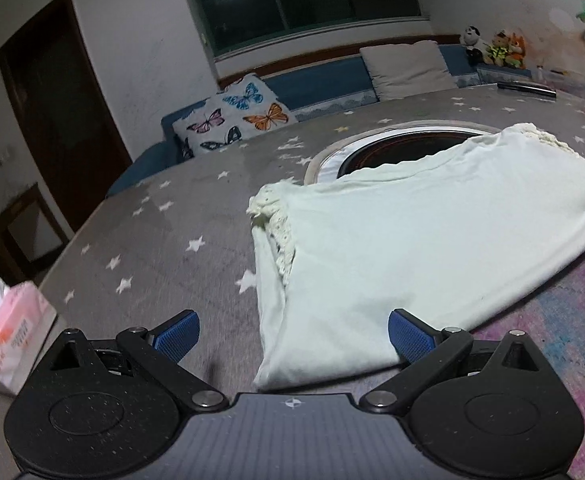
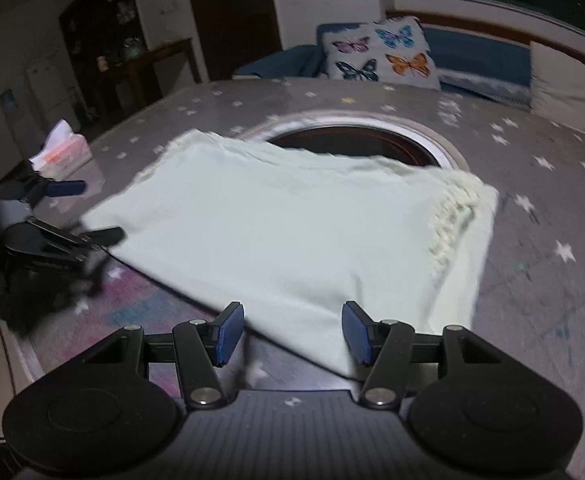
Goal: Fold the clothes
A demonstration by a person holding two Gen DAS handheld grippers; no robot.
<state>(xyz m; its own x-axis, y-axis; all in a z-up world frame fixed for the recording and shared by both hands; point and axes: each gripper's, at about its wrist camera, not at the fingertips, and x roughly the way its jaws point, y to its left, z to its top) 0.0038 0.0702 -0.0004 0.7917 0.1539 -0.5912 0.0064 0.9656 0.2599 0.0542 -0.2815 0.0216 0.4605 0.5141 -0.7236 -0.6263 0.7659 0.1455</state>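
A pale mint-white folded cotton garment with a crocheted lace trim (image 1: 412, 236) lies flat on a grey table covering printed with small white stars (image 1: 164, 240). Its far edge overlaps a round dark opening with a pale rim set into the table (image 1: 396, 148).

In the left wrist view, the left gripper (image 1: 292, 336), black with blue ribbed pads, has its jaws spread wide. The garment's near corner lies between and just beyond the pads; neither pad presses on the cloth. The lace trim runs along the garment's left fold.

In the right wrist view, the right gripper (image 2: 292, 334) has its jaws parted to a middling gap. The garment's near edge (image 2: 292, 240) reaches into that gap, but the pads do not pinch it. The left gripper (image 2: 80, 212) shows at the left, at the garment's left corner.

A pink and white tissue pack (image 2: 62, 152) sits at the table's far left edge, well apart from the garment. Beyond the table, a white cushion printed with coloured butterflies (image 2: 380, 50) rests on a blue sofa (image 2: 480, 56).
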